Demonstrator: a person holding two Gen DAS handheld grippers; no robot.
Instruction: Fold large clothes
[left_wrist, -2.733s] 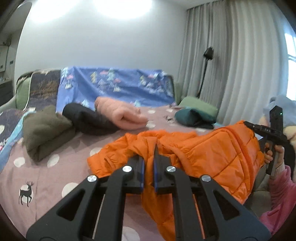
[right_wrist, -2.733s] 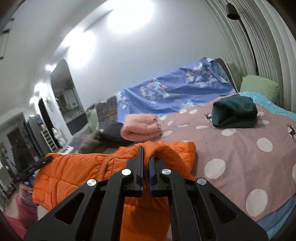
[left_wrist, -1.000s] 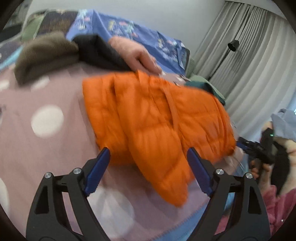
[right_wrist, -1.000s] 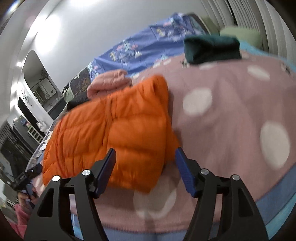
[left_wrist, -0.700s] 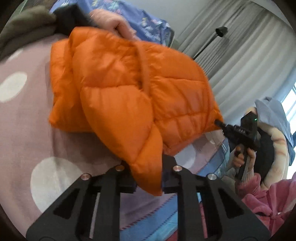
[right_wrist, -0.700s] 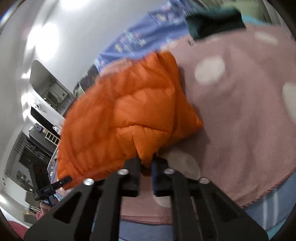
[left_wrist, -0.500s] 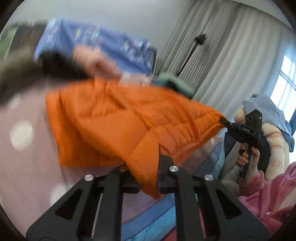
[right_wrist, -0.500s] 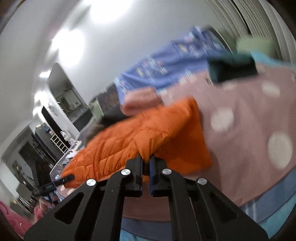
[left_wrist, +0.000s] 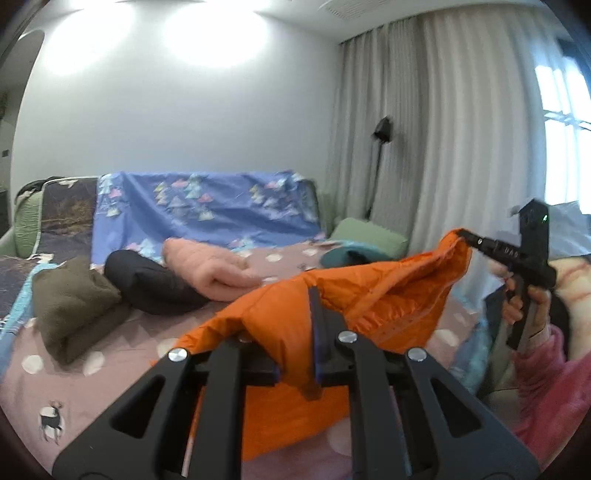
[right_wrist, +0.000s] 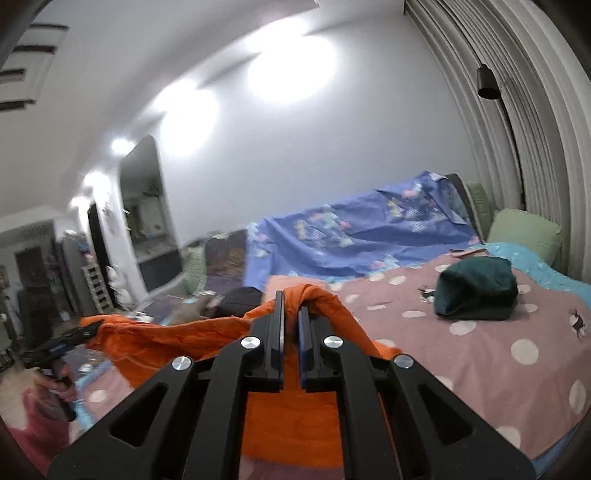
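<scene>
An orange puffer jacket (left_wrist: 388, 295) hangs stretched between my two grippers above the bed. In the left wrist view my left gripper (left_wrist: 303, 306) is shut on a fold of it, and the fabric drapes over and hides the left finger. My right gripper (left_wrist: 466, 237), held by a hand in a pink sleeve (left_wrist: 524, 306), pinches the jacket's far corner. In the right wrist view the right gripper (right_wrist: 291, 302) is shut on the orange jacket (right_wrist: 177, 339). The left gripper (right_wrist: 94, 326) holds the other end at the far left.
The bed's mauve dotted cover (right_wrist: 480, 354) carries folded garments: olive (left_wrist: 70, 302), black (left_wrist: 151, 284), pink (left_wrist: 207, 266) and dark teal (right_wrist: 476, 288). A blue sheet (left_wrist: 207, 210) drapes the headboard. A green pillow (left_wrist: 369, 236), a floor lamp (left_wrist: 382, 133) and curtains stand at the right.
A second ago both grippers stood open over the jacket lying on the bed. They have since shut on its edge and lifted it, and both views have tilted up to level.
</scene>
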